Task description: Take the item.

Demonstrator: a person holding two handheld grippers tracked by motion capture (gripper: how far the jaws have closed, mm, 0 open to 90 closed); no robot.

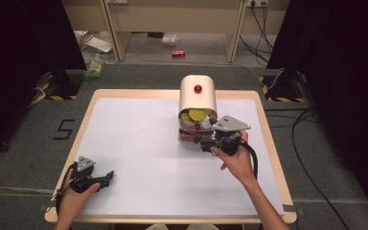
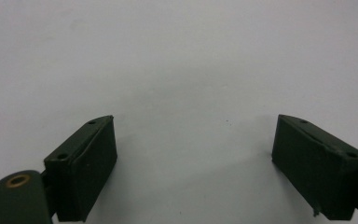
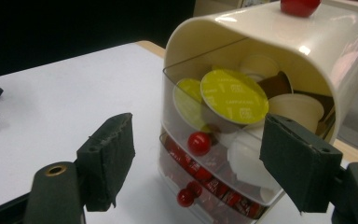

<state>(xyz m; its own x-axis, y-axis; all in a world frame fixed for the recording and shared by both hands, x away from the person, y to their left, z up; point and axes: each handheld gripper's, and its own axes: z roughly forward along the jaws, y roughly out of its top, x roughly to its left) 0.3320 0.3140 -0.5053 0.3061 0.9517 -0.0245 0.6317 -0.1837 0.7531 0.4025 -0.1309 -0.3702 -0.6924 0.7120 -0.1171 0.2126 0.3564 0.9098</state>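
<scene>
The cream plastic capsule holder with clear drawers [image 3: 261, 116] stands straight ahead of our right gripper [image 3: 196, 163], just beyond its tips, and that is the relation the coming move turns on. Nearest to us in the right gripper view, the two black jaws stand wide apart and grasp nothing. Between them we look at the holder's open front, with the small red ball knob of the upper clear drawer [image 3: 199, 143] lying almost on the line between the pads, slightly left of centre. A second red knob on the lower drawer [image 3: 185, 197] sits beneath it, closer to the white tabletop [image 3: 51, 107].

We judge that the right hand is the one to act: in the high view the right gripper [image 1: 210, 143] is at the holder's [image 1: 198, 103] front, while the left gripper [image 1: 106, 176] rests well apart near the table's front left corner, its jaws also spread and empty over bare white surface [image 2: 177, 70].

The holder stands upright toward the far middle of the table, its long axis vertical, drawers facing us. Behind the clear front we see yellow-lidded capsules [image 3: 234, 97] and pale cream ones. Red capsules lie in the lower drawers. A red round knob on the curved top [image 1: 198, 88] crowns it.
</scene>
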